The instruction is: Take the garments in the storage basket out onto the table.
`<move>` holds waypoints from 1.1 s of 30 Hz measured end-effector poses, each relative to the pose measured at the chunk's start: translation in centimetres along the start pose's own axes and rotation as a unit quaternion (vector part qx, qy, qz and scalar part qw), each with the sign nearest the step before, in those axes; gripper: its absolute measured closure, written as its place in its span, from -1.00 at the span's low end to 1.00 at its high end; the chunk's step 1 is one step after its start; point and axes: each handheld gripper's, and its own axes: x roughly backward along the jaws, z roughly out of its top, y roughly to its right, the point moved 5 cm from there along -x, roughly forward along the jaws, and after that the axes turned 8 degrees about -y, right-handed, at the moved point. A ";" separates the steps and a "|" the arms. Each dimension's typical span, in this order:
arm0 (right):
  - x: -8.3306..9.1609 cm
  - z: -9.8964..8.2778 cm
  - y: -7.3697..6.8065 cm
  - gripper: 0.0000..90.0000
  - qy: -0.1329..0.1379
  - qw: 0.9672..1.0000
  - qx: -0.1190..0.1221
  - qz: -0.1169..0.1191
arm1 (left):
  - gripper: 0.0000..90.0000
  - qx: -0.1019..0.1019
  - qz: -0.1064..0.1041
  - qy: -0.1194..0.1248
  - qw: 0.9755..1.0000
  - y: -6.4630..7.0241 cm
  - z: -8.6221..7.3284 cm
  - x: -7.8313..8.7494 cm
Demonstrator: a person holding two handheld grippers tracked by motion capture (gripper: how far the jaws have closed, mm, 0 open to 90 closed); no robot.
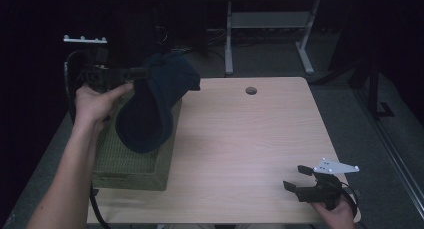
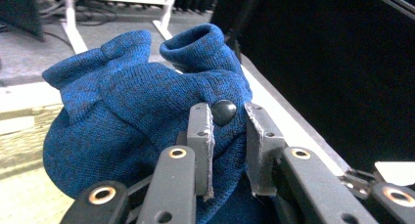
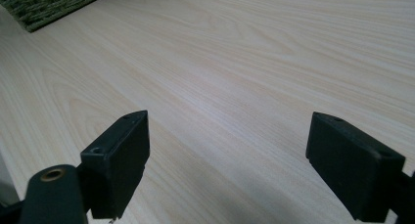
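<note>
On the left half of the pale wood-grain table (image 1: 250, 134) sits an olive-green woven basket (image 1: 132, 164), square-sided and coarse in texture, and directly above its open top hangs a dark blue knitted hat (image 1: 150, 109), the largest soft thing in play. The hat's long axis runs from its bunched upper end near the left gripper (image 1: 131, 74) down and toward the person, its rounded body drooping over the basket's near rim. The left gripper view shows its jaws pinched onto a fold of the knit beside a small dark button (image 2: 223, 111), so this gripper is grasping the hat (image 2: 137, 116), whose yarn looks thick, stretchy and limp. Any lowering would drop it straight into the basket, judging by how it hangs. Well apart, at the near right corner of the table, the right gripper (image 1: 299, 177) rests low in the person's hand, jaws spread wide with nothing between them, bare tabletop (image 3: 230, 77) ahead and a corner of the basket (image 3: 49, 4) far off. The left hand (image 1: 97, 103) is plainly the nearer to the hat.
</note>
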 end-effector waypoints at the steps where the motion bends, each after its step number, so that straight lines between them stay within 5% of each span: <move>1: 0.0 0.0 0.0 -0.65 0.000 1.000 0.000 0.000 | 0.67 0.000 0.000 0.000 1.000 0.0 0.0 0.0; 22: 0.4 0.1 0.2 -0.66 0.011 1.000 0.004 -0.002 | 0.67 -0.035 -0.064 -0.048 0.996 6.7 0.5 -8.6; 33: 0.8 0.1 0.3 -0.66 0.018 1.000 0.003 -0.001 | 0.67 -0.029 -0.076 -0.081 0.993 8.3 -0.8 -13.4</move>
